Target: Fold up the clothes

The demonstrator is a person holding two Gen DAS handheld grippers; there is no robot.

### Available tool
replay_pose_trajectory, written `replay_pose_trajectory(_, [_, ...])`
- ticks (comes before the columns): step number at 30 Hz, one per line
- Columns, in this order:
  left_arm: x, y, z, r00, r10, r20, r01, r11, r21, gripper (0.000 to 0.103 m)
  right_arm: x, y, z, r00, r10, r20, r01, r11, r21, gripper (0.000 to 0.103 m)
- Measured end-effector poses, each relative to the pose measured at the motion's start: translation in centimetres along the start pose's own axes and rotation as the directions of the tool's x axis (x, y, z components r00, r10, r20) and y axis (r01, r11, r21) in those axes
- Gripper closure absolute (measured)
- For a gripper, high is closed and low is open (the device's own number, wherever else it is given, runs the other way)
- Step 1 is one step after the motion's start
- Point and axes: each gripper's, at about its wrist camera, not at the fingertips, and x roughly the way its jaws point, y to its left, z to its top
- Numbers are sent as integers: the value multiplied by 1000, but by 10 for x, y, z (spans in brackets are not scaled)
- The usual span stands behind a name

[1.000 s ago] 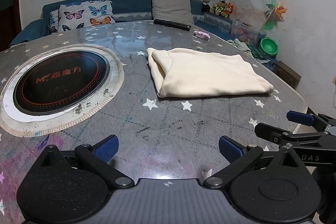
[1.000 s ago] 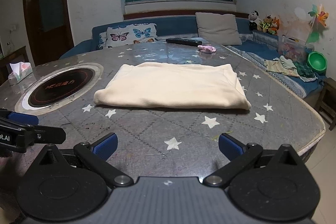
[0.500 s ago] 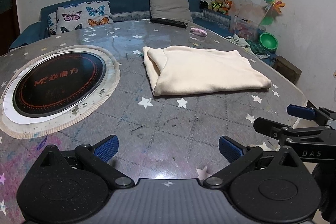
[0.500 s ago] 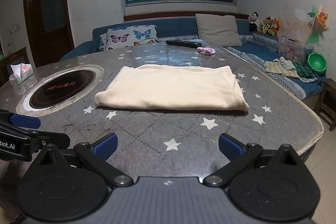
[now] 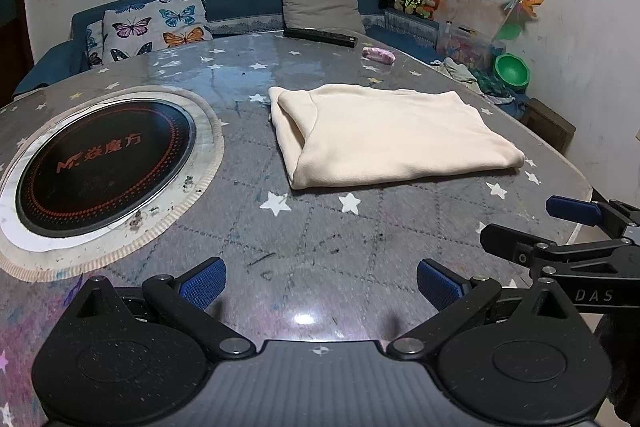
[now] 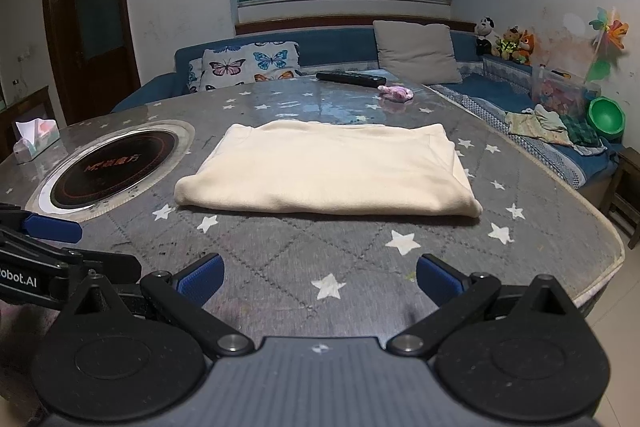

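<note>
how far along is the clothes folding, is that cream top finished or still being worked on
Done: the cream garment lies folded into a flat rectangle on the star-patterned table, edges tucked under. In hand: nothing. The left gripper and right gripper are both open, empty, and short of the cloth near the table's front edge. Left: possibly one more fold; more clothes lie heaped on the sofa.

Both the left hand-held gripper [image 5: 320,283] and right hand-held gripper [image 6: 318,279] have drawn back slightly from the folded cream garment [image 6: 332,171].
</note>
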Motion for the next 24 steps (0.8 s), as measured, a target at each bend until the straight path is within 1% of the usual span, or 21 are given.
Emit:
replay_pose_trajectory(13, [15, 0, 14, 1000, 2, -23, -1, 1000, 15, 0, 17, -4, 8, 1000, -3, -24, 3, 1000, 5, 0])
replay_pose_trajectory(24, [30, 1, 24, 999, 4, -49, -3, 1000, 19, 0, 33, -13, 15, 999, -21, -43, 22, 999, 29, 0])
